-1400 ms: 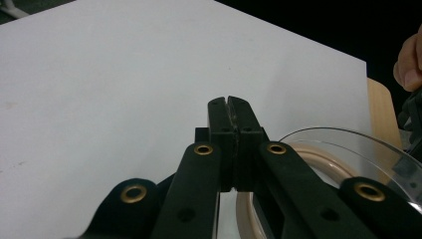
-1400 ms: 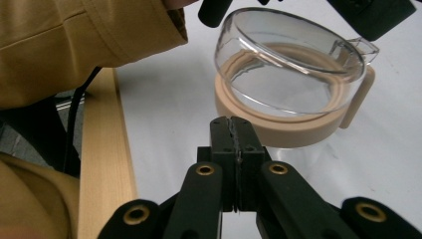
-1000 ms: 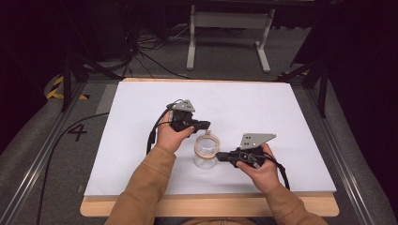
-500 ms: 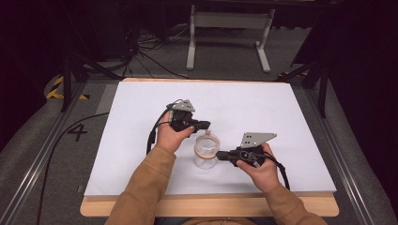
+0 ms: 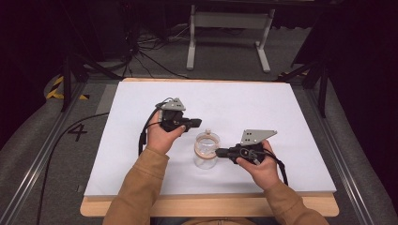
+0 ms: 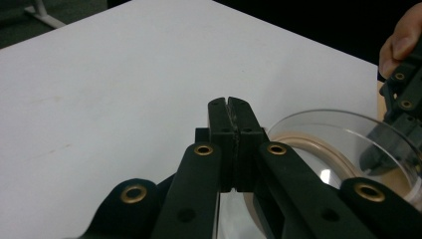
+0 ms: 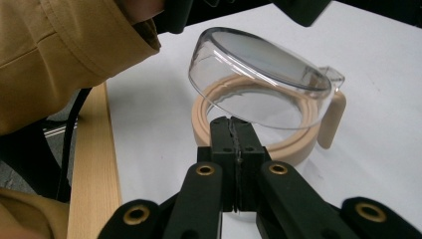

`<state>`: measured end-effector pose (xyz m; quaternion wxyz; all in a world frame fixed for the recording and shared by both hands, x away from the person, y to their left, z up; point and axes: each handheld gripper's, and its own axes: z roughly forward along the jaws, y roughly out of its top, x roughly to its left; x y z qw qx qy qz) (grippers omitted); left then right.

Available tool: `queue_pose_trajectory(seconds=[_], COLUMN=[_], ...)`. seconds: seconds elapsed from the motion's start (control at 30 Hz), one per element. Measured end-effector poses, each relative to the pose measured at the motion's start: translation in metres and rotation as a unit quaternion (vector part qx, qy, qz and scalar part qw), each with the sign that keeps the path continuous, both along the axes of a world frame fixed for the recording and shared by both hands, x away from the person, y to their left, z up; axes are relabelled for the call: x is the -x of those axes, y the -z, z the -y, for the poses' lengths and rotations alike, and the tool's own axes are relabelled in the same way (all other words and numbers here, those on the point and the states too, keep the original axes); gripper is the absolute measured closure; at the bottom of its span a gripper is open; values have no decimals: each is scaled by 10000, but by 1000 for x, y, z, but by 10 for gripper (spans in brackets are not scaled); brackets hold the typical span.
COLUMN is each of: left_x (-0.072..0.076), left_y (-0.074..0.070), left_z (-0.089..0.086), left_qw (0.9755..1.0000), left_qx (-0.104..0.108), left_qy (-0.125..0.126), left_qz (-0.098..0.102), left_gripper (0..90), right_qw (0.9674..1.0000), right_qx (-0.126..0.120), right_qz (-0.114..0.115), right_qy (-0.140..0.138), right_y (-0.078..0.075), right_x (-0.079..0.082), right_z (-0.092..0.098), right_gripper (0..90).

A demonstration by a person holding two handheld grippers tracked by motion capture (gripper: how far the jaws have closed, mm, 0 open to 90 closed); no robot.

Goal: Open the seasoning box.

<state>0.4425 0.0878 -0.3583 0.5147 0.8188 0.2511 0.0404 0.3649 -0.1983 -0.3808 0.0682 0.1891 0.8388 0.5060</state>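
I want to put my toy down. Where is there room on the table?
The white table is bare along its far edge and down both sides. It is crowded near the front middle, where both hands hold a hand-held gripper by the clear jar.

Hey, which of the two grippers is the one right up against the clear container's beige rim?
The right gripper: its shut fingers meet the container at the beige ring. The left gripper, also shut, hovers just beyond it.

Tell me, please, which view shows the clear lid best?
The right gripper view: the lid sits tilted above the beige ring, its whole outline visible. The left gripper view catches only its edge; the high view shows it small.
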Motion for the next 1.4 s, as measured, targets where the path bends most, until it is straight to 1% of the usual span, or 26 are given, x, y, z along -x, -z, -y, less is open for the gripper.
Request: queue_pose_trajectory(seconds=[0.07,0.1,0.13,0.17,0.2,0.23,0.3,0.33,0.4,0.47,0.5,0.57,0.67,0.73,0.77,0.8,0.83,0.93,1.1,1.13,1.17,1.27,1.4], left_x=[5,7,8,8,10,12,15,16,19,22,22,24,26,28,29,29,30,32,34,34,34,34,34], left_y=[-1,0,0,0,1,2,4,5,7,8,9,10,13,16,16,16,18,20,22,22,23,23,23], left_z=[-11,-16,-20,-20,-24,-28,-34,-36,-43,-49,-52,-57,-64,-69,-71,-71,-76,-79,-86,-87,-87,-88,-87], left_qw=[9999,9998,9997,9997,9996,9995,9992,9990,9987,9983,9982,9977,9970,9963,9958,9958,9954,9950,9939,9938,9936,9936,9936], left_qx=[-31,-14,-32,-32,-20,-58,-88,-67,-118,-112,-121,-92,-119,-137,-142,-142,-153,-169,-241,-256,-239,-242,-244], left_qy=[-149,-184,-232,-232,-279,-293,-373,-411,-466,-518,-542,-610,-685,-745,-795,-795,-828,-870,-976,-962,-995,-990,-978], left_qz=[-13,-49,-39,-39,-38,-97,-136,-140,-150,-251,-219,-292,-340,-398,-419,-419,-459,-463,-463,-489,-485,-489,-507], left_gripper=[900,900,900,900,900,900,900,900,900,900,900,900,900,900,900,900,900,900,900,900,900,900,900], right_qw=[10000,9999,9999,9999,9998,9998,9996,9995,9994,9993,9992,9990,9990,9988,9987,9987,9986,9985,9983,9983,9983,9981,9974], right_qx=[-26,-53,-64,-64,-139,-139,-172,-199,-218,-240,-257,-306,-323,-377,-415,-415,-452,-481,-514,-515,-491,-461,-452], right_qz=[39,63,100,100,132,132,158,183,190,207,225,257,250,240,238,238,244,227,250,245,245,266,336], right_qy=[-51,-92,-94,-94,-113,-113,-148,-148,-174,-185,-191,-187,-176,-178,-172,-172,-139,-106,82,134,185,307,442], right_y=[-3,-5,-7,-7,-11,-11,-14,-15,-18,-20,-21,-23,-24,-25,-26,-26,-27,-28,-26,-25,-24,-23,-24], right_x=[-3,-4,-6,-6,-9,-9,-13,-14,-17,-19,-21,-25,-28,-32,-33,-33,-38,-41,-50,-52,-53,-55,-55], right_z=[-2,-2,-2,-2,-1,-1,0,0,-1,-1,-1,0,1,2,2,2,3,4,5,6,6,7,10], right_gripper=[900,900,900,900,900,900,900,900,900,900,900,900,900,900,900,900,900,900,900,900,900,900,900])
